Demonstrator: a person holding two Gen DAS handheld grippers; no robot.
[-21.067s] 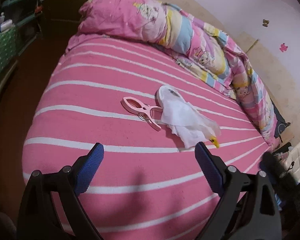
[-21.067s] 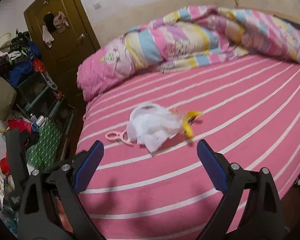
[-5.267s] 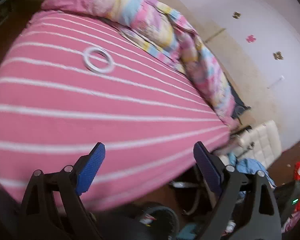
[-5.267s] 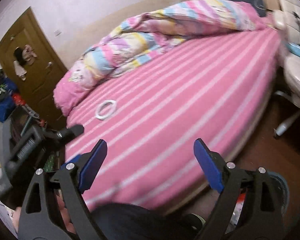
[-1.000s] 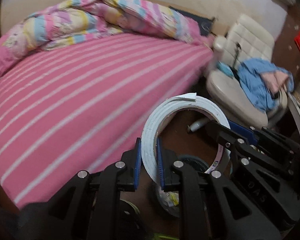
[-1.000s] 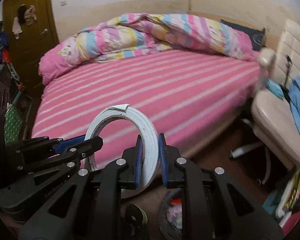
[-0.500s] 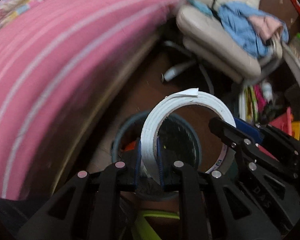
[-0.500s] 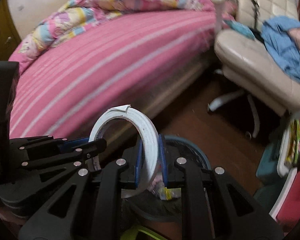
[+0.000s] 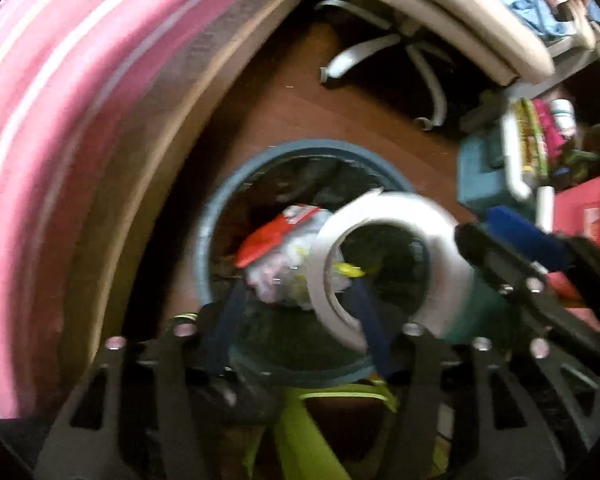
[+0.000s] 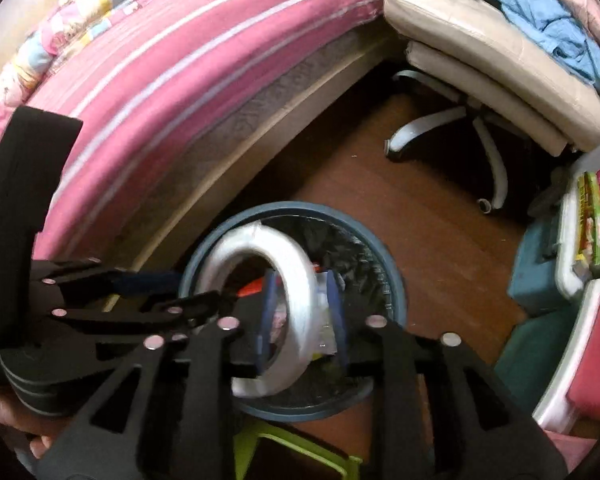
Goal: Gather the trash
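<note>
From the left gripper (image 9: 296, 316), a second ago clamped on the tape roll (image 9: 384, 264), the fingers now stand parted and the white ring tips loose over the trash bin (image 9: 220, 216), toward three o'clock.

From the right gripper (image 10: 300, 312), its fingers have spread too; the roll hangs between them above the bin's rim. It looks released, about to drop in.

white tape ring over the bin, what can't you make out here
- White tape ring, left wrist view: motion blur hides whether either gripper still touches it.
- Round blue trash bin, right wrist view: ring and both grippers cover most contents.
- Red wrapper in the bin: print blurred.
- Blue cloth on the chair: cut by the edge.
</note>
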